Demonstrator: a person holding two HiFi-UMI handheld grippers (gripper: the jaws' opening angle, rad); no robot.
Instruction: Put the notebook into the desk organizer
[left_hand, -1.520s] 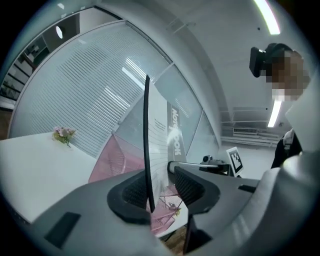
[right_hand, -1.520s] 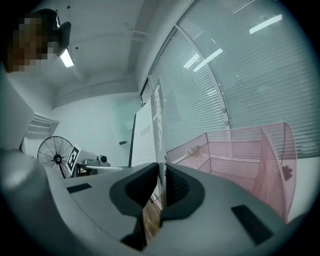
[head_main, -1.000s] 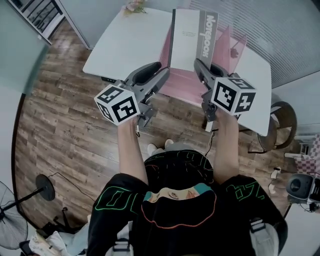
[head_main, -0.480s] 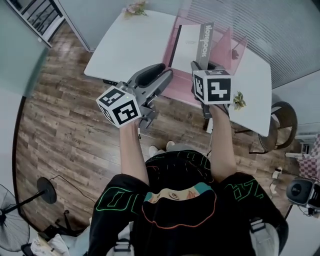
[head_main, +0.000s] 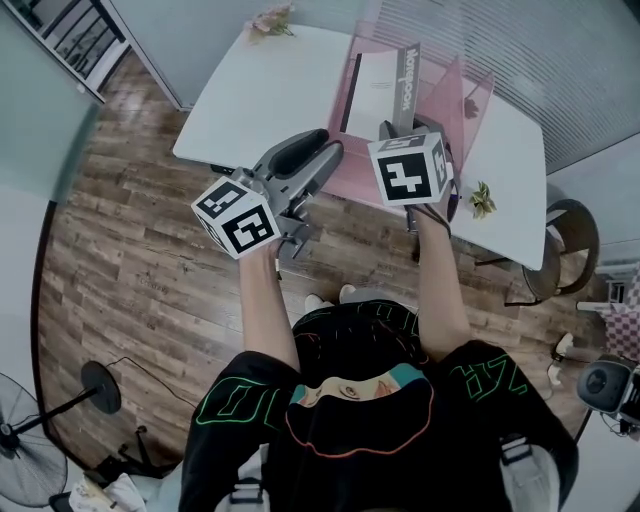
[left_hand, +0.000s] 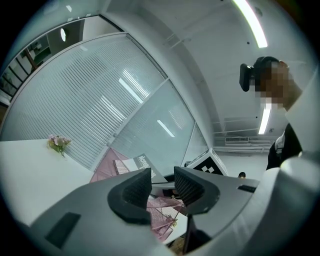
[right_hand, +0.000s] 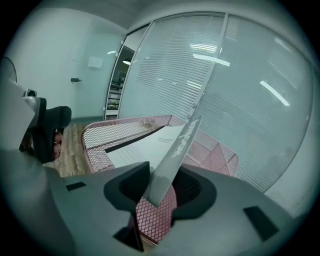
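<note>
The pink mesh desk organizer (head_main: 452, 92) sits on the white table (head_main: 270, 95), on the side near the frosted glass wall; the notebook (head_main: 385, 95) stands on edge inside it, leaning, with its white cover facing left in the head view and its grey printed spine uppermost. The right gripper (right_hand: 161, 182) points down into the organizer; the near end of the spine lies between its jaws, which have just been opening and now stand apart, a gap showing on the right side, so they do not clamp it. The left gripper (left_hand: 162, 186) hovers beside the organizer's near left corner, above the table edge; its jaws have just been closing a little yet stand wide apart with nothing between them. A small bunch of flowers (head_main: 270, 17) lies at the table's far corner; another sprig (head_main: 480, 198) lies just beside the organizer on the right; below is a wooden floor (head_main: 120, 250).
</note>
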